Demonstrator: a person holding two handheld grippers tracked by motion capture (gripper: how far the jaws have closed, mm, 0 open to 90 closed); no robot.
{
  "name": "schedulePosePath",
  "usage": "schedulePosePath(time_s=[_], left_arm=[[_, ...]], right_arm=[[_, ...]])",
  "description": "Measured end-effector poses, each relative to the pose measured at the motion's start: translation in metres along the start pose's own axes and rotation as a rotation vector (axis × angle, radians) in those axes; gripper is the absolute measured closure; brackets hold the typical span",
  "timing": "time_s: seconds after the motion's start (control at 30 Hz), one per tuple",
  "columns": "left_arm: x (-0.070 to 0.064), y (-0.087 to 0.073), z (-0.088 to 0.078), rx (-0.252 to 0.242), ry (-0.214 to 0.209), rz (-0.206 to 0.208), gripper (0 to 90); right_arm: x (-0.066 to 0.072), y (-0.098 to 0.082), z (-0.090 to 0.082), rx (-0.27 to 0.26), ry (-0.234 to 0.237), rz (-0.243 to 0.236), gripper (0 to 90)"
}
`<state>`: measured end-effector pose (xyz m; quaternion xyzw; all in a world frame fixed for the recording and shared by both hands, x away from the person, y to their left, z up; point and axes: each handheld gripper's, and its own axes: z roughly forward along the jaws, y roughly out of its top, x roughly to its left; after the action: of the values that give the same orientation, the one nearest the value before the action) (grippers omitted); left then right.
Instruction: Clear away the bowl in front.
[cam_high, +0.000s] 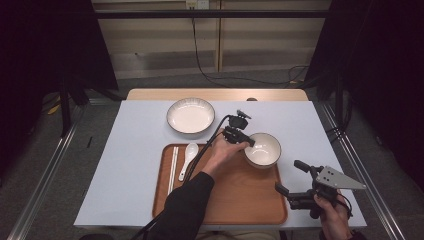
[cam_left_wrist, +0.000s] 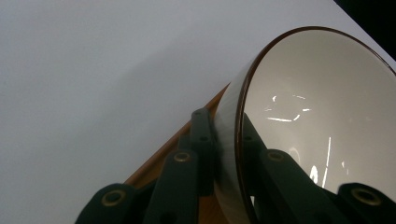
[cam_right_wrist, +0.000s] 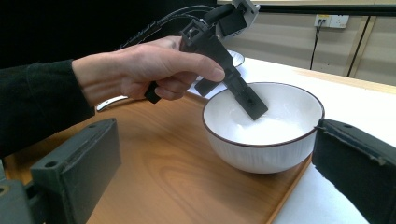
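A white bowl (cam_high: 263, 150) with a dark rim stands at the far right corner of the wooden tray (cam_high: 240, 200). My left gripper (cam_high: 248, 145) is shut on the bowl's near-left rim, one jaw inside and one outside. In the left gripper view the bowl (cam_left_wrist: 317, 93) wall is pinched between the jaws of my left gripper (cam_left_wrist: 224, 121). The right gripper view shows the bowl (cam_right_wrist: 266, 130) upright on the tray (cam_right_wrist: 163, 172), with the left gripper (cam_right_wrist: 229, 98) clamped on it. My right gripper (cam_high: 290, 176) stands open near the tray's right front, with nothing between its jaws.
A white plate (cam_high: 190, 115) lies on the white table (cam_high: 130, 165) beyond the tray. A white spoon (cam_high: 189, 157) and a pair of chopsticks (cam_high: 173, 170) lie on the tray's left side. A bare stretch of tray lies in the middle.
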<state>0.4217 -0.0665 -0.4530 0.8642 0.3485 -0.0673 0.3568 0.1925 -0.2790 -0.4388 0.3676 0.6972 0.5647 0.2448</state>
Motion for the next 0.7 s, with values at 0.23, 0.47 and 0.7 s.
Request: schedulePosePath(time_s=[0.23,0.47,0.7], left_arm=[[0.0007,-0.0003,0.0016,0.017,0.034,0.021,83.0],[0.0002,-0.0001,0.0033,0.006,0.038,0.028,82.6],[-0.0018,-0.0002,0.0037,0.005,0.051,0.053,82.2]], right_arm=[[0.0001,0.0000,0.0000,0.000,-0.004,0.001,0.9],[-0.0001,0.0001,0.0001,0.000,-0.005,-0.002,0.9],[0.0001,0.0000,0.0002,0.001,-0.005,-0.006,0.9]])
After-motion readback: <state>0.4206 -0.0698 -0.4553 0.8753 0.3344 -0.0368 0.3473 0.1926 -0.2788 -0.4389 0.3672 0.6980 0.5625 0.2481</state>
